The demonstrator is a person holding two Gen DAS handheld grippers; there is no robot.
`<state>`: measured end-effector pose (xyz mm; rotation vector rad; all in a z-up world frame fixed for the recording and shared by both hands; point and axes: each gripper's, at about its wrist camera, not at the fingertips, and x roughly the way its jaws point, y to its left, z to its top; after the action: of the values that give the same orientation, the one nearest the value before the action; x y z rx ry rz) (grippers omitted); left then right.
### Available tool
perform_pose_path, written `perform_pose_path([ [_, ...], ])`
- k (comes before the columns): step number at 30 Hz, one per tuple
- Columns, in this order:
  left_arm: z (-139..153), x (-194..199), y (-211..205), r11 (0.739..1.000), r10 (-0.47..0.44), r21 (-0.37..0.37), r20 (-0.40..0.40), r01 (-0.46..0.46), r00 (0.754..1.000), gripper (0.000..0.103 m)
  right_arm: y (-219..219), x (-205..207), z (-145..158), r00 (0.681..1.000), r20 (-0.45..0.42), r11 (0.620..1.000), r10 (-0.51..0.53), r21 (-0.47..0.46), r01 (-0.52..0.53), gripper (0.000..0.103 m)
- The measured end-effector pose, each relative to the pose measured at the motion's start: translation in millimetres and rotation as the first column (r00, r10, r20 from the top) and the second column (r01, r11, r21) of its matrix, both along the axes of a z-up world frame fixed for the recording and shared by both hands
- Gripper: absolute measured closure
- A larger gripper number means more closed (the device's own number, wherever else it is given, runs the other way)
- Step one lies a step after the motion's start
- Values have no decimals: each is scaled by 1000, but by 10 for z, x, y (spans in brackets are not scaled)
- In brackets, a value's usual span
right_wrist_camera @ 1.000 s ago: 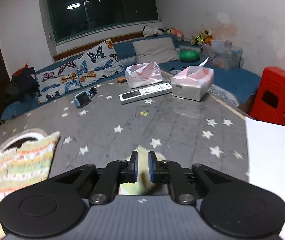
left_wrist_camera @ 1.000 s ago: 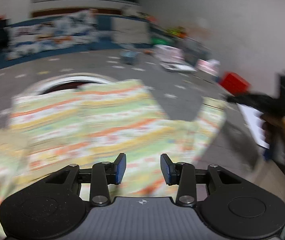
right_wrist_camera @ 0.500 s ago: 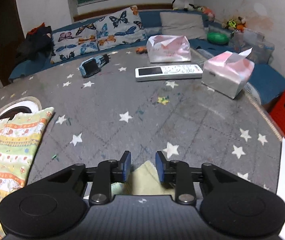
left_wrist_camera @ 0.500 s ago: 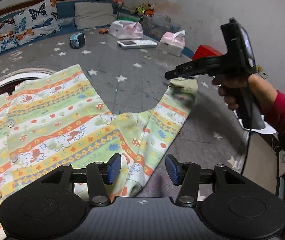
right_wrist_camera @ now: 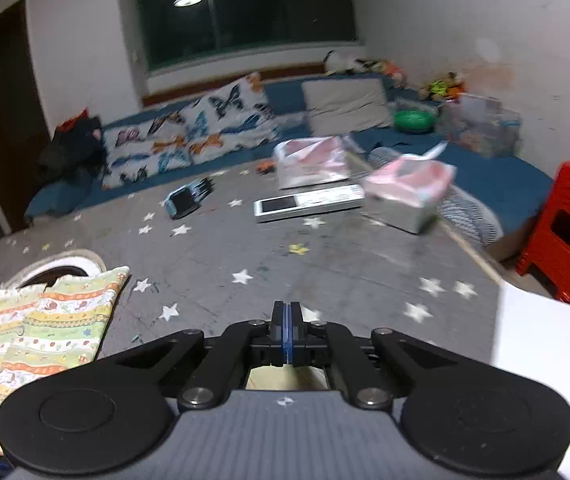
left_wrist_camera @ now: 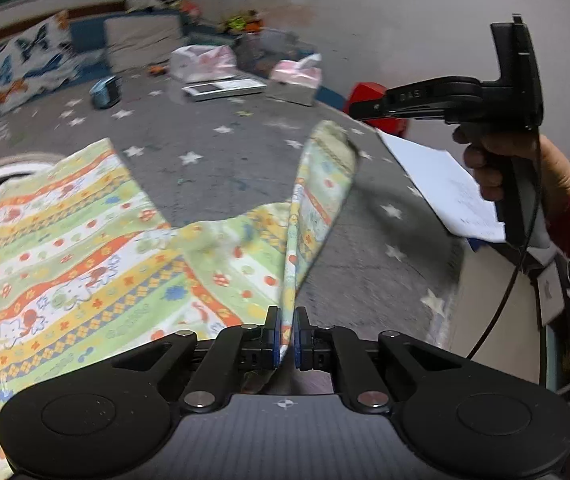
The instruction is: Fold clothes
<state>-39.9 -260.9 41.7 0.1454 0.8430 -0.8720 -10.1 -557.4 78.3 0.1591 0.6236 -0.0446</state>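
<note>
A child's striped green, yellow and orange garment lies spread on the grey star-patterned table. Its one long sleeve runs up and away, lifted off the surface. My left gripper is closing on the sleeve's near edge, and the pads pinch the fabric. My right gripper, held by a hand in a red sleeve, meets the raised cuff. In the right wrist view the right gripper is closing with its pads together, pale cloth showing just beneath them. The garment's body lies at left.
A white paper sheet lies at the table's right edge, beside a red stool. At the far side sit a tissue box, a white remote and a blue toy. A white ring lies by the garment.
Both grippers have gone from open to shut. The left one now pinches the sleeve's near edge. The sleeve's far end has risen off the table at the right gripper.
</note>
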Motion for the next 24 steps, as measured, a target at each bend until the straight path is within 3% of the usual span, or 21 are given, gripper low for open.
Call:
perform_pose_path([
  [4, -71, -122, -49, 997, -67, 31, 8, 67, 998, 96, -159, -408, -61, 998, -30, 998, -60, -8, 60, 103],
  [7, -137, -177, -86, 994, -100, 45, -6, 100, 995, 95, -165, -573, -98, 995, -40, 993, -95, -78, 92, 102],
  [15, -117, -242, -101, 994, -100, 37, -12, 100, 995, 93, 310, -564, -33, 998, 51, 995, 20, -99, -15, 92],
  [19, -28, -223, 50, 999, -52, 11, -1, 52, 999, 79, 518, -418, -315, 996, -30, 992, 81, -96, -84, 85],
  [24, 71, -125, 412, 996, 87, -30, -9, -87, 996, 74, 369, -184, -636, 995, -95, 998, -1, -59, -5, 84],
])
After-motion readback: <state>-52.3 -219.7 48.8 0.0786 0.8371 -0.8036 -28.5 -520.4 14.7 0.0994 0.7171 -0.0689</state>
